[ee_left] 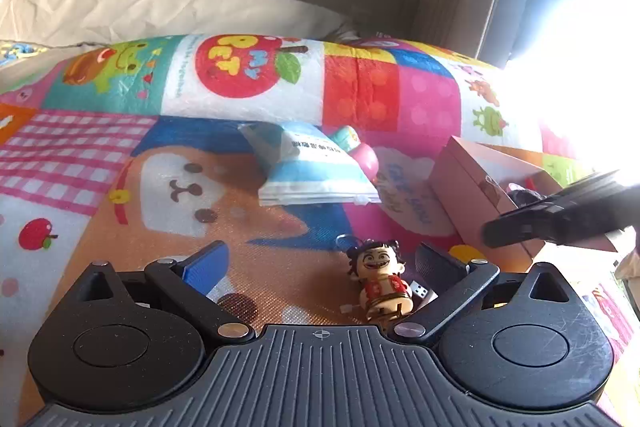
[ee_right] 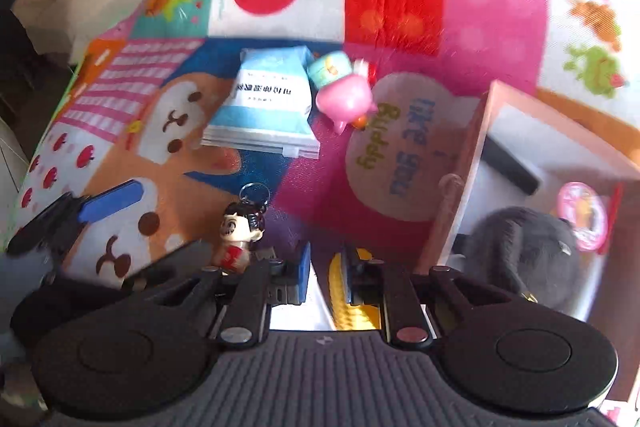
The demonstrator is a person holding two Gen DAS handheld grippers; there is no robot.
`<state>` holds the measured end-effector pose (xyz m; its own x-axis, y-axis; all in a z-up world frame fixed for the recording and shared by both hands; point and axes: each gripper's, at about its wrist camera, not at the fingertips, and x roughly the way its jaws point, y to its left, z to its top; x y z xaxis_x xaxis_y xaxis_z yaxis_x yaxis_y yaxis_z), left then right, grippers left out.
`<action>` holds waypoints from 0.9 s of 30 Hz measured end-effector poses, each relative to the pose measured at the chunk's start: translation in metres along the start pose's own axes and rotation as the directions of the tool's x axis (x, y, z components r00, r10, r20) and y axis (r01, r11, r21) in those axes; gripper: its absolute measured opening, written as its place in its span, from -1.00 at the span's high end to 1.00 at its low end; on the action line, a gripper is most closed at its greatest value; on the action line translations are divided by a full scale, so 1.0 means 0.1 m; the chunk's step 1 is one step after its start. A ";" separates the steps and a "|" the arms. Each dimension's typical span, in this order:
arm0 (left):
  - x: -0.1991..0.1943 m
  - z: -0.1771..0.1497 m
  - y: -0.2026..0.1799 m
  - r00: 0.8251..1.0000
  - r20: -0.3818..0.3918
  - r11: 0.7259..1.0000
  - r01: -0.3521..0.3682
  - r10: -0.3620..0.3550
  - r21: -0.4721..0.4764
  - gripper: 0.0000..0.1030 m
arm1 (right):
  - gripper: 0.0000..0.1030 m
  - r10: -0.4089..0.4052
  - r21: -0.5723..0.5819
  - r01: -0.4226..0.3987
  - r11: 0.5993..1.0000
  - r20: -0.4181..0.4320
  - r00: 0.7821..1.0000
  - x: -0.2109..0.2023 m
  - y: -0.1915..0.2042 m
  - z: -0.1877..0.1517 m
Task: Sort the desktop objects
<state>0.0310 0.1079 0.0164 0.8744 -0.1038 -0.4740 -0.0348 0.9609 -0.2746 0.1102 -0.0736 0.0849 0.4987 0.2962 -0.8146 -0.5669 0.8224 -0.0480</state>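
I see a colourful cartoon-print play mat [ee_left: 120, 155] carrying everything. Lying directly on it are a blue-and-white packet [ee_left: 316, 167], a pink toy [ee_right: 346, 99] touching the packet's right side, and a small figure keychain [ee_left: 380, 279] nearer to me, with a white USB plug [ee_left: 420, 291] just beside the figure. A pink open box [ee_left: 476, 183] stands on the mat's right side, well apart from the packet.

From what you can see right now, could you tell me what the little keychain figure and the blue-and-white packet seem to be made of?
Keychain figure: probably hard moulded plastic, smooth painted surface, with a metal ring.
Blue-and-white packet: looks like soft plastic film, slightly glossy, creased, with a sealed flat edge.
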 end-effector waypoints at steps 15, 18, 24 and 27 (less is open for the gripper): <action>0.09 0.02 0.14 0.998 -0.062 0.995 -0.008 0.002 -0.096 -0.98 | -0.28 0.049 0.017 -0.052 0.999 0.127 0.991 0.12 0.18 -0.88; 0.07 0.02 0.13 0.999 -0.053 0.995 -0.013 0.008 -0.097 -0.98 | 0.06 0.074 0.032 -0.080 0.996 0.164 0.984 0.02 0.16 -0.97; 0.04 0.01 0.07 0.999 -0.036 0.998 -0.028 0.025 -0.065 -0.98 | 0.06 0.091 0.076 -0.106 0.991 0.175 0.980 -0.30 -0.10 -1.39; 0.02 0.01 0.02 0.999 -0.023 0.999 -0.038 0.037 -0.038 -0.98 | 0.03 -0.042 0.123 0.017 0.992 0.200 0.979 -0.47 -0.32 -1.64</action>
<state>0.0332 0.1101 0.0152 0.8611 -0.0743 -0.5031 -0.0858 0.9538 -0.2878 -0.0028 -0.1930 0.0303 0.6431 0.3528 -0.6797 -0.4734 0.8808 0.0093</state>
